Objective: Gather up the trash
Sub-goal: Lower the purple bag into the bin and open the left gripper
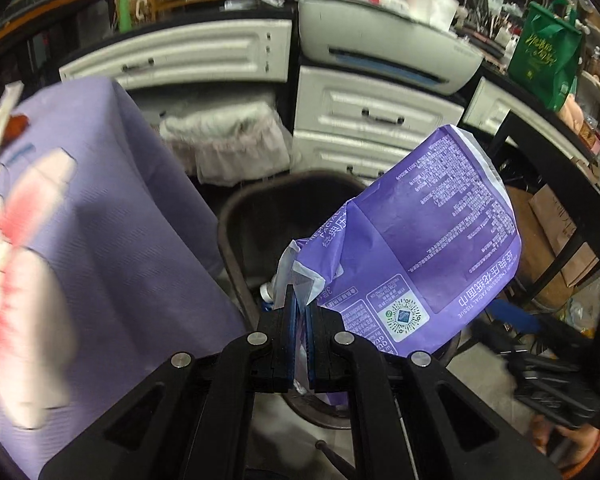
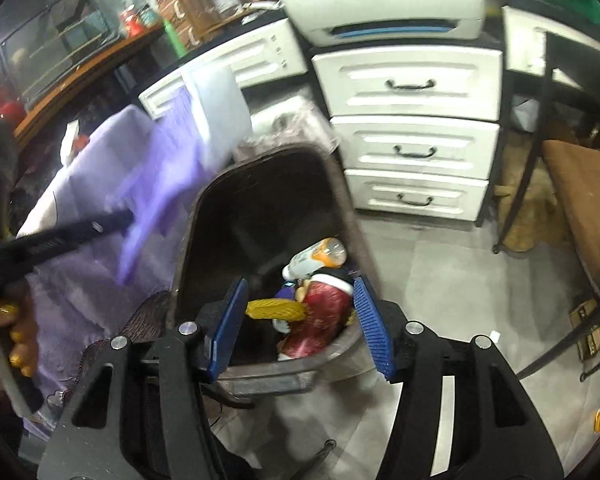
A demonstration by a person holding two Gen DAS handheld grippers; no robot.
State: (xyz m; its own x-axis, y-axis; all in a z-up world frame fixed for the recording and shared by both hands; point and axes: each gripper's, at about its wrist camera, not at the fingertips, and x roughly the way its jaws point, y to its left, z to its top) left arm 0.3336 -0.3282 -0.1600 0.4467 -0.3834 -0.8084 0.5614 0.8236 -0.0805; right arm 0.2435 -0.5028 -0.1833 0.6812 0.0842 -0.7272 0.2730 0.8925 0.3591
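Left gripper (image 1: 300,308) pinching crinkled purple tissue wrapper (image 1: 420,232).

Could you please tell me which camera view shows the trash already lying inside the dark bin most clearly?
The right wrist view: it looks down into the dark round trash bin, showing a plastic bottle, a yellow piece and a red wrapper. In the left wrist view, the purple plastic tissue wrapper covers most of the bin; only a bottle cap peeks out.

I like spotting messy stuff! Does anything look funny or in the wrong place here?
Nothing looks spilled or broken. The crumpled purple tissue wrapper is pinched in the left gripper near the dark trash bin, not yet inside. The bottle and red packet already lie in the bin. The right gripper is open, empty.
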